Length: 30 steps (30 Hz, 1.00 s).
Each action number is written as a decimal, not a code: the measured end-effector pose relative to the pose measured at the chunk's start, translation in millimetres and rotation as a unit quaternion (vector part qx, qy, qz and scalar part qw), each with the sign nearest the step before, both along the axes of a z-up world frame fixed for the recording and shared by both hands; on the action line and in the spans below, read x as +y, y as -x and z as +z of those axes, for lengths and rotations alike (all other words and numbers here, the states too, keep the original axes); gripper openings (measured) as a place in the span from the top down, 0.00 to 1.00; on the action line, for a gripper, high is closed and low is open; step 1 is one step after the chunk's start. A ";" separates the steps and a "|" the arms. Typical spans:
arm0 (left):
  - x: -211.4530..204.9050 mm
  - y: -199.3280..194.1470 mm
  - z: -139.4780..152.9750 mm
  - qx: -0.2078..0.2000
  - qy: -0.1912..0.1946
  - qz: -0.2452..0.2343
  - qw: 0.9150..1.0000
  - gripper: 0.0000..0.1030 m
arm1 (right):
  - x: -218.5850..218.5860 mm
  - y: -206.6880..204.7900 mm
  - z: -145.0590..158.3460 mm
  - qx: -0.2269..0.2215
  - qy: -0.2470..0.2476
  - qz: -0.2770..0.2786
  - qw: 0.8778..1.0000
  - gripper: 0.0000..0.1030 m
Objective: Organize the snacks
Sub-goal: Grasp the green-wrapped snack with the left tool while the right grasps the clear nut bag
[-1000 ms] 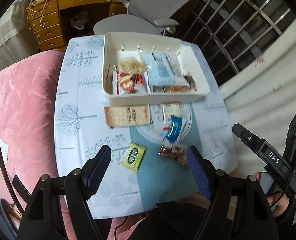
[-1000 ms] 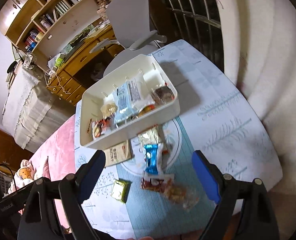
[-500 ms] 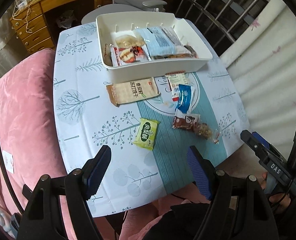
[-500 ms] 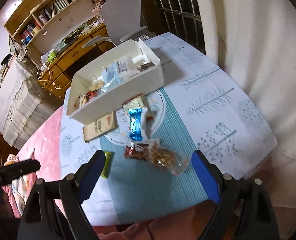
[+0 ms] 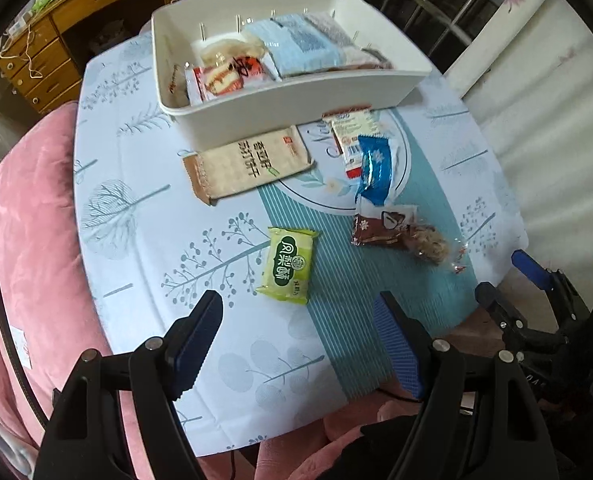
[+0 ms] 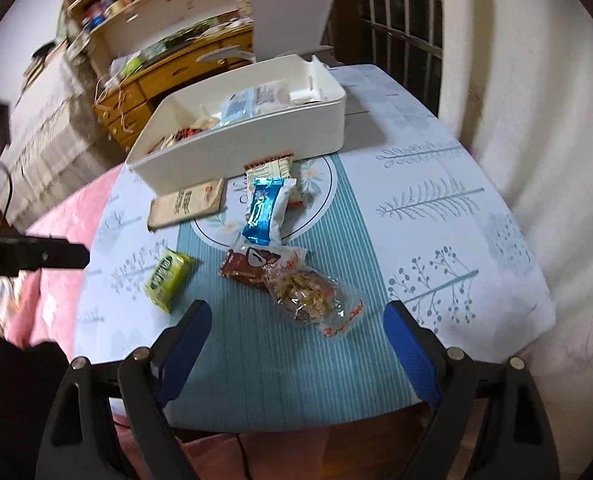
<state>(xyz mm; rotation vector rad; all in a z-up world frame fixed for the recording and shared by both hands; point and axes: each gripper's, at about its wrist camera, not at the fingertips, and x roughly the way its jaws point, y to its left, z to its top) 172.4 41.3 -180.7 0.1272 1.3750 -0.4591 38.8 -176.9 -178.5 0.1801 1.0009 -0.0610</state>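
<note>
Left wrist view. Left gripper [image 5: 298, 344] at lower centre, blue pads spread wide, nothing between them, hovering above the near edge of the worktop [image 5: 136, 240] with its tree-print cloth. Green-yellow snack packet [image 5: 288, 265] at frame centre, just beyond the gap between the pads. Tan cracker packet [image 5: 248, 165] above and left of it, lying flat just in front of the white bin [image 5: 296, 100]. Blue-and-white wrapper [image 5: 374, 170] right of centre, overlapping a red-and-white packet [image 5: 346, 136] whose far end reaches the bin's front wall. Brown packet [image 5: 380, 226] and clear bag of brown pieces [image 5: 430, 244] below the blue wrapper, touching each other. Bin at upper centre, several packets already inside. Pink cushion [image 5: 28, 216] along the left edge. Right gripper [image 5: 512, 284] at lower right, seen partly; fingers apart.

Right wrist view. Right gripper [image 6: 292, 344] at lower centre, blue pads spread wide and empty, above the worktop's [image 6: 436, 240] near edge. Clear bag of brown pieces [image 6: 312, 292] just beyond the pads, touching the brown packet [image 6: 252, 266]. Blue-and-white wrapper [image 6: 266, 210] at centre, above those two. Green-yellow snack packet [image 6: 168, 278] at left centre, apart from the rest. Tan cracker packet [image 6: 186, 204] beside the white bin [image 6: 256, 140], upper centre. Wooden desk [image 6: 168, 76] and grey chair [image 6: 292, 12] behind, blurred.
</note>
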 end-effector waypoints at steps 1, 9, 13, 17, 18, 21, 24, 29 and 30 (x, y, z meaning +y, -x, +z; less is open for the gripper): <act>-2.9 -1.1 -4.9 0.005 -0.003 0.000 1.000 0.26 | 1.1 -1.1 -3.4 -0.001 0.008 0.006 1.000 0.16; -22.9 -16.9 -47.2 0.015 -0.044 0.003 0.999 0.26 | 4.2 -13.9 -32.3 0.015 0.052 0.052 0.997 0.24; -34.4 -23.1 -67.6 0.017 -0.074 -0.001 0.997 0.26 | 3.8 -23.6 -46.0 0.033 0.067 0.078 0.994 0.27; -41.3 -29.7 -83.7 0.023 -0.085 0.012 0.996 0.26 | 6.5 -34.0 -57.2 0.050 0.078 0.117 0.989 0.28; -42.7 -32.2 -87.7 0.029 -0.086 0.015 0.996 0.26 | 7.0 -37.7 -60.6 0.056 0.077 0.128 0.987 0.28; -47.1 -38.1 -95.2 0.033 -0.093 0.018 0.995 0.26 | 8.5 -46.3 -68.3 0.065 0.072 0.151 0.984 0.28; -53.1 -42.8 -103.1 0.043 -0.104 0.019 0.993 0.27 | 8.5 -54.0 -74.3 0.071 0.074 0.168 0.980 0.32; -57.6 -44.7 -113.5 0.066 -0.101 0.025 0.992 0.42 | 5.3 -64.1 -79.5 0.079 0.067 0.184 0.977 0.40; -58.6 -44.3 -114.0 0.068 -0.097 0.026 0.993 0.46 | 4.3 -65.6 -80.4 0.081 0.066 0.186 0.977 0.42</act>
